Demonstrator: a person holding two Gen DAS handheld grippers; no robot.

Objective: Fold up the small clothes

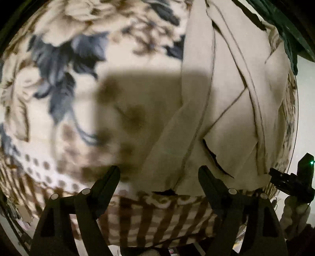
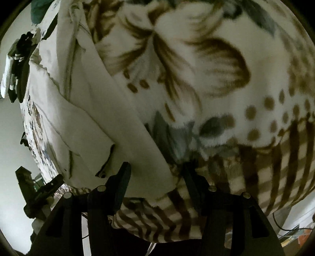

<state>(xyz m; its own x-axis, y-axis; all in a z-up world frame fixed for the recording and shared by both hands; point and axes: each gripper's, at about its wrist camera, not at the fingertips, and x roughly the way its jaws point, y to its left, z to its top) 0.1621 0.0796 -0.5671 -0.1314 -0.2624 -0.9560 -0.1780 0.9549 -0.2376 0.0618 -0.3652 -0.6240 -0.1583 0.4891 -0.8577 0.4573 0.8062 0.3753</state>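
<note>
A cream-coloured small garment [image 1: 226, 110] lies partly folded on a floral blanket [image 1: 65, 65]. In the left wrist view its near hem sits between and just beyond my fingers. My left gripper [image 1: 159, 173] is open and empty, just above that hem. In the right wrist view the same garment [image 2: 82, 110] lies to the left, and its lower corner reaches between my fingers. My right gripper [image 2: 157, 169] is open over that corner and the blanket [image 2: 216, 69]. The other gripper shows at the right edge of the left wrist view [image 1: 293, 181] and at the lower left of the right wrist view [image 2: 39, 189].
The blanket has a brown checked border [image 1: 161, 218] along its near edge, where the bed drops off. A dark green cloth [image 2: 41, 9] lies at the far side, also seen in the left wrist view [image 1: 293, 59]. Dark folded items [image 2: 17, 65] lie at the far left.
</note>
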